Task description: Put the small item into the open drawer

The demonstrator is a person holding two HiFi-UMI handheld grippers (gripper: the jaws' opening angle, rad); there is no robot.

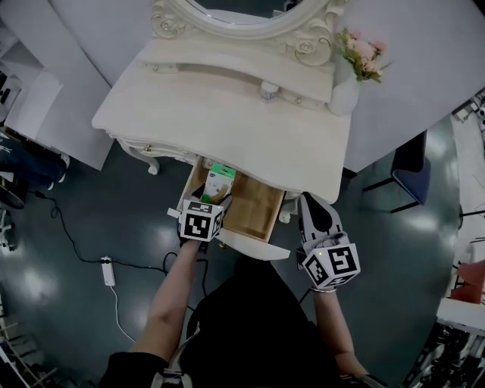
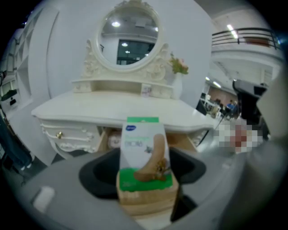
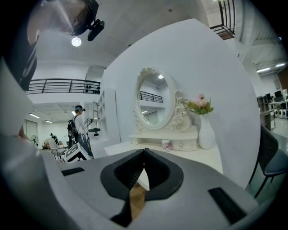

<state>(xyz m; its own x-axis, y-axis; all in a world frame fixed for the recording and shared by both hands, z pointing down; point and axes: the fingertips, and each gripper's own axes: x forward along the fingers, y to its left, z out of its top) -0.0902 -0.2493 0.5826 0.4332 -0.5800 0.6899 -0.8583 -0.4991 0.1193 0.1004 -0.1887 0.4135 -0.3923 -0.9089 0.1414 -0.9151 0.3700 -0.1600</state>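
A small green-and-white packet [image 1: 220,180] stands upright between the jaws of my left gripper [image 1: 214,198], which is shut on it. It hangs over the left end of the open wooden drawer [image 1: 259,206] of the white dressing table [image 1: 227,106]. In the left gripper view the packet [image 2: 141,143] fills the middle, clamped low in my left gripper [image 2: 146,173], with the drawer [image 2: 182,141] behind it. My right gripper [image 1: 307,201] is by the drawer's right front corner. In its own view the right gripper [image 3: 144,153] has its jaws together with nothing held.
The tabletop carries an oval mirror [image 1: 242,15], a small jar [image 1: 269,91] and a white vase of pink flowers [image 1: 347,91]. A dark chair [image 1: 409,168] stands at the right. On the floor to the left lie a power strip [image 1: 108,270] and its cable.
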